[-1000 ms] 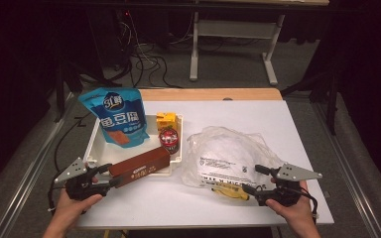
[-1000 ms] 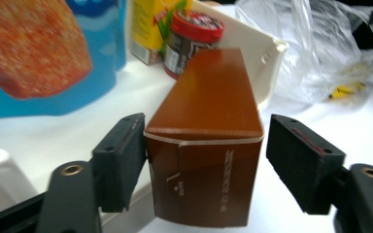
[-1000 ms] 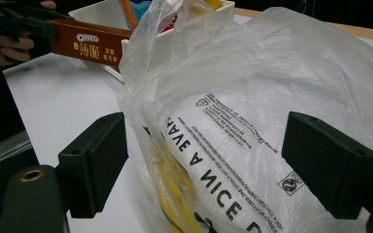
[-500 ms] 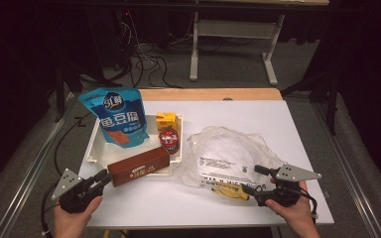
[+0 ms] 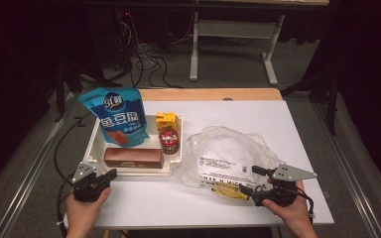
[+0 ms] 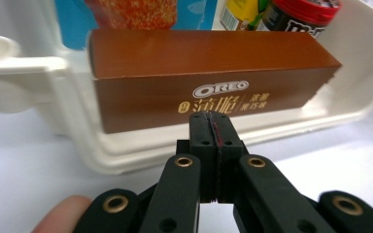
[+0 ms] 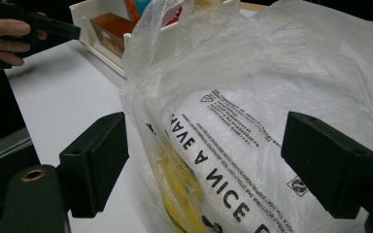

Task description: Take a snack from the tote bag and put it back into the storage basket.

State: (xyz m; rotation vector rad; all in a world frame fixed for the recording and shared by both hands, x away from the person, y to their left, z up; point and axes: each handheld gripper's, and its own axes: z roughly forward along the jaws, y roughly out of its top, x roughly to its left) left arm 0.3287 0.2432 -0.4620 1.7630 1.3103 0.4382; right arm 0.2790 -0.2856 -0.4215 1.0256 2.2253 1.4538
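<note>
plastic bag (image 7: 252, 97) between wide-apart jaws

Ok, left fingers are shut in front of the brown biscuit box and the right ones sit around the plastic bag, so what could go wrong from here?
1. The left gripper is shut and empty just short of the biscuit box; pushing forward could shove the box deeper into the white tray instead of gripping it.
2. The right gripper is open around the thin plastic bag; closing may pinch only film, which could tear or slip.

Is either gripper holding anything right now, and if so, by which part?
Nothing is held. The left gripper is shut on nothing, just short of the brown Oreo box. The right gripper is open, its jaws either side of the plastic bag, not pinching it.
</note>
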